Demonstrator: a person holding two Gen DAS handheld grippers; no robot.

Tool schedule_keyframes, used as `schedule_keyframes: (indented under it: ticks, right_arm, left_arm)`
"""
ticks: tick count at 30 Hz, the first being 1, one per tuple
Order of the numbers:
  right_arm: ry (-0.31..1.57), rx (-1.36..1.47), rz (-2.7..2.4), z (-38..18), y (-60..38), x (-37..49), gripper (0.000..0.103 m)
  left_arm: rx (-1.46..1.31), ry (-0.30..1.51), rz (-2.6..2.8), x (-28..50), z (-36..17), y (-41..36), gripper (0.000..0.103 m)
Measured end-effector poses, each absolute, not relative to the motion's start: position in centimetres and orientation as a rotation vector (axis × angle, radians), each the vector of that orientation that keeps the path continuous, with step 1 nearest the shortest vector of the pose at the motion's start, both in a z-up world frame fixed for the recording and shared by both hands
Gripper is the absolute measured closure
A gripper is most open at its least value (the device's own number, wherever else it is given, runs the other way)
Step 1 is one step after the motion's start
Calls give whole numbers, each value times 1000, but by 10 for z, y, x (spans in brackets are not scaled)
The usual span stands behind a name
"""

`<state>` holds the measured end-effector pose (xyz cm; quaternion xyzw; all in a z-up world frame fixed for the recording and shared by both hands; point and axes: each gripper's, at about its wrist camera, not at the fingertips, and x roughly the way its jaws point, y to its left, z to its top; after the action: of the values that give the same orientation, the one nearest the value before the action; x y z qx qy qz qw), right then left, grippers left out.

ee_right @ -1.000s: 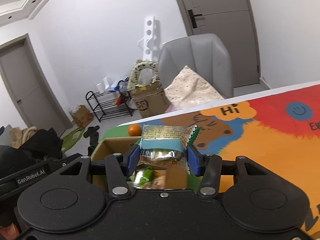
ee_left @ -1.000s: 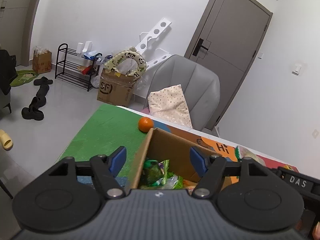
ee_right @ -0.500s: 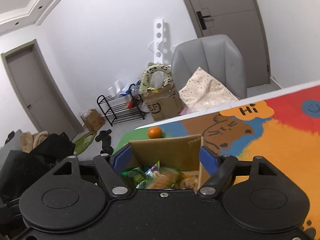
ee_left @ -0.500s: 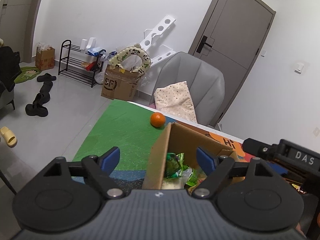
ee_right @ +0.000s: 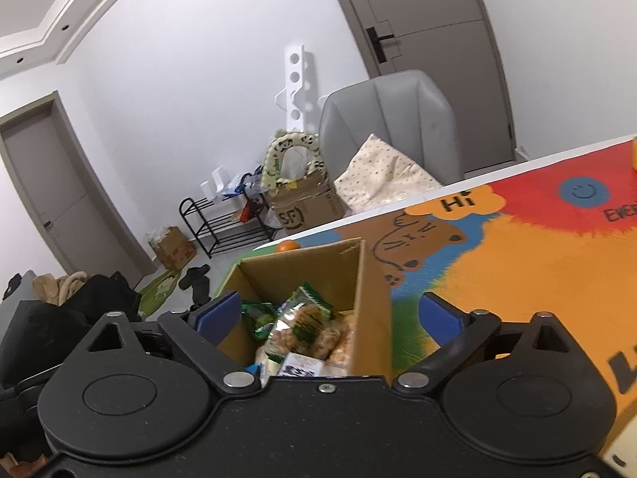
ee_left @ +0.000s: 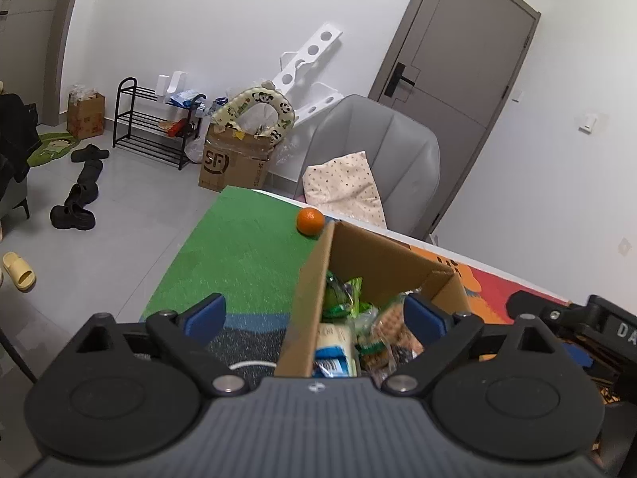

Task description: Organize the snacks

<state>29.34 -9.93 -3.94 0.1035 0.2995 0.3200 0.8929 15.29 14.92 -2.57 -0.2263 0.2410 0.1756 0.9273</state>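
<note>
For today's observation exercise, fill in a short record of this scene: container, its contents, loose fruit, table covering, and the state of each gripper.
container: open cardboard box standing on the table
contents: snack packets piled inside, several green
loose fruit: one orange on the mat just beyond the box's far corner
table covering: colourful play mat with a green part and a "Hi" print
left gripper: jaws opening, nothing gripped, box wall between them
right gripper: jaws opening, nothing gripped, above the box
</note>
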Motion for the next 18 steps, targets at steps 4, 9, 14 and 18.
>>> schedule_keyframes:
  ticks: [4,9,14,18]
  right_arm:
    - [605,206,647,-37,-114,282,1]
    - [589,199,627,-33,-133,269,0]
    - [569,214,592,-28,-156,256,0]
    - [571,217,565,-28,-170,249,0]
  left_arm:
    - [-445,511,351,150,-23,139,6]
    - [-409,523,339,143,-16,120,6]
    - [-388,523,310,136,-11,103,6]
    - [-375,522,286,130,-8,92,1]
